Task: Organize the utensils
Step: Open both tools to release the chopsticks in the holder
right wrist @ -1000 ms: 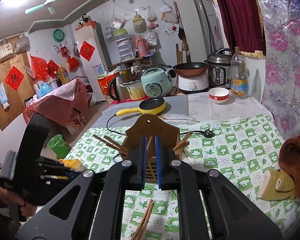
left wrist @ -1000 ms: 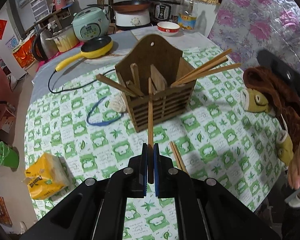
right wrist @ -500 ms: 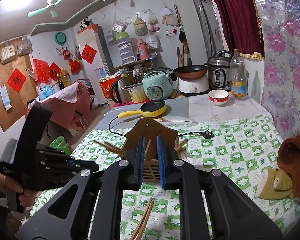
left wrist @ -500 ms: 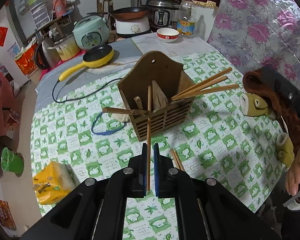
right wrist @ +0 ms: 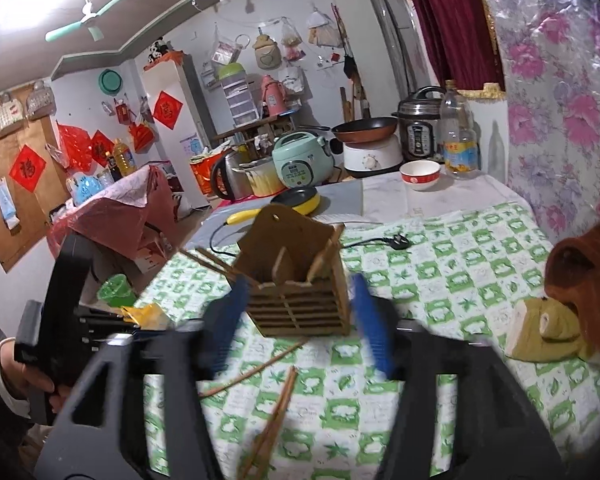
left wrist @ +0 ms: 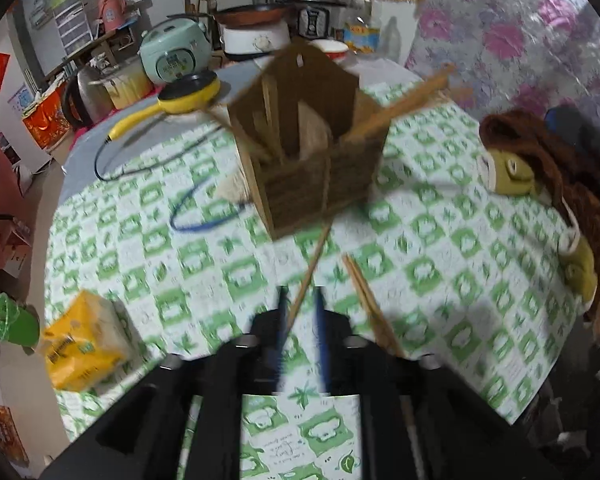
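Now the left hand-held gripper (left wrist: 300, 312) has its blue jaws opening, a narrow gap showing between them, and a single thin wooden chopstick (left wrist: 310, 270) runs through that gap, slanting up and to the right toward the base of the brown slatted wooden utensil holder (left wrist: 312, 168). Motion blur hides whether the pads touch the stick. In the right wrist view this chopstick (right wrist: 256, 372) lies at a low slant over the green-and-white checked cloth of the bench (right wrist: 440, 280), just near of the holder (right wrist: 300, 300).

The holder stands near the middle of the bench, with a tall arched back panel and a divider. Several chopsticks lean out of its left compartment, and others stick out to the far right from the right compartment. A pair of loose wooden chopsticks (left wrist: 374, 312) lies on the cloth just right of the left gripper; the right wrist view shows the pair (right wrist: 272, 412) in the near foreground.

The right hand-held gripper (right wrist: 296, 320) has its jaws opening, spread wide, with nothing pinched; the holder sits beyond them. A person's hand (right wrist: 40, 384) grips the left tool's handle at the left edge.
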A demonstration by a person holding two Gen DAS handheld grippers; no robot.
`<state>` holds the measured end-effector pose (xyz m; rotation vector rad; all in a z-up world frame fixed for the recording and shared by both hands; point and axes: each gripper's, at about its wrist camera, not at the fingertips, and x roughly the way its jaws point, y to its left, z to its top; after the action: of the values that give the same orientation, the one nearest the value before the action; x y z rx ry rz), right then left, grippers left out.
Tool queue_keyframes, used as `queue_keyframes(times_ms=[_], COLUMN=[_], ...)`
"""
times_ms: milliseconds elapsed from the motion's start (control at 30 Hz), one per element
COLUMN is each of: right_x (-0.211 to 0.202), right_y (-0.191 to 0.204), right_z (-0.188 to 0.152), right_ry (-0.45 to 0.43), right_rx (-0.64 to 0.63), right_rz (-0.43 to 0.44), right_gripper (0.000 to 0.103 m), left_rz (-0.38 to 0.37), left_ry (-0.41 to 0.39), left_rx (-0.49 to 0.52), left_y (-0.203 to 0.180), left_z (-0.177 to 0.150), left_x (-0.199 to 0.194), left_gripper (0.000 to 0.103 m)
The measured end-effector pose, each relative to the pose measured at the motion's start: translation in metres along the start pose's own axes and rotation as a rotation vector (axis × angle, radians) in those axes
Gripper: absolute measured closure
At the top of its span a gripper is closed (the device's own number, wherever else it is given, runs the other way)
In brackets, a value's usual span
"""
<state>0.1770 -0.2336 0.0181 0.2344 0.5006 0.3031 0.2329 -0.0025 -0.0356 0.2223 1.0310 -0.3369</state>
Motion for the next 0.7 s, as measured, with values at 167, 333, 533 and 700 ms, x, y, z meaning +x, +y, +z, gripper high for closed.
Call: queue_keyframes(times_ms=[167,333,533,700], right_x=[-0.003,0.004,0.009,0.017], right_y=[0.002,-0.004,-0.003,0.008], right_z=[-0.027,-0.057,-0.087,-0.116], right_ry=[0.025,0.085,0.152,0.214], right_rx=[-0.053,-0.044,-0.028,-0.065], right_rz=[-0.057,-0.091,-0.093,-0.085], right_gripper=[0.034,0.034,0.034,0.034], left_rz=[-0.016,-0.041,-0.037,-0.025], left_ry=[0.008,0.003,-0.017,-0.039], left_rx=[-0.044,-0.092,-0.105,-0.128], left_y=[0.002,0.004,0.002,0.005], left_z=[-0.029,-0.047,-0.064,-0.076], left_x=[0.023,0.031,0.032,0.032], left_gripper=[0.081,0.077,0.070,0.064])
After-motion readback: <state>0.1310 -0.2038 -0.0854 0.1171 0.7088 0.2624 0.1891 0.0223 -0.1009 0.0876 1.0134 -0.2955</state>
